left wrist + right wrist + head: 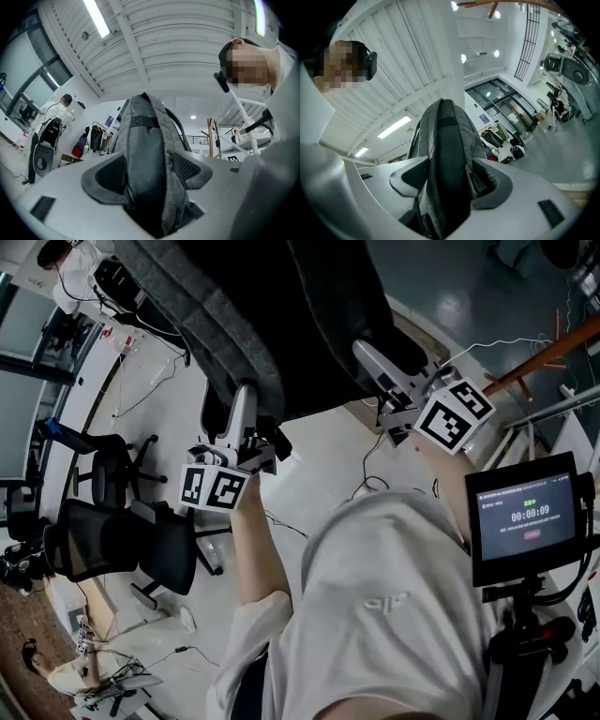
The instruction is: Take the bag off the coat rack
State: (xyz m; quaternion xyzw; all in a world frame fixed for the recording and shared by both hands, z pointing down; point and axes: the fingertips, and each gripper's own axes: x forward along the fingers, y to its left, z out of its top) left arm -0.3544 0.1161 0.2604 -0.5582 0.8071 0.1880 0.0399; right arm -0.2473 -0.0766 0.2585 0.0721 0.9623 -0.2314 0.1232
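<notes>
A grey and black bag [272,315] hangs at the top of the head view. My left gripper [246,399] reaches up to its lower left edge, my right gripper [370,357] to its lower right edge. In the left gripper view the bag [145,140] fills the gap between the jaws, and the pads of my left gripper [147,173] press on its padded fabric. It looks the same in the right gripper view, where my right gripper [445,183] is shut on the bag [445,136]. A wooden pole [548,351], probably the coat rack, slants at the right. Wooden arms [487,4] show overhead.
Black office chairs [112,540] stand on the floor at the left, with cables around them. A screen on a stand [525,517] is close at the right. A person in white [58,105] and a clothes rail [96,138] are far off.
</notes>
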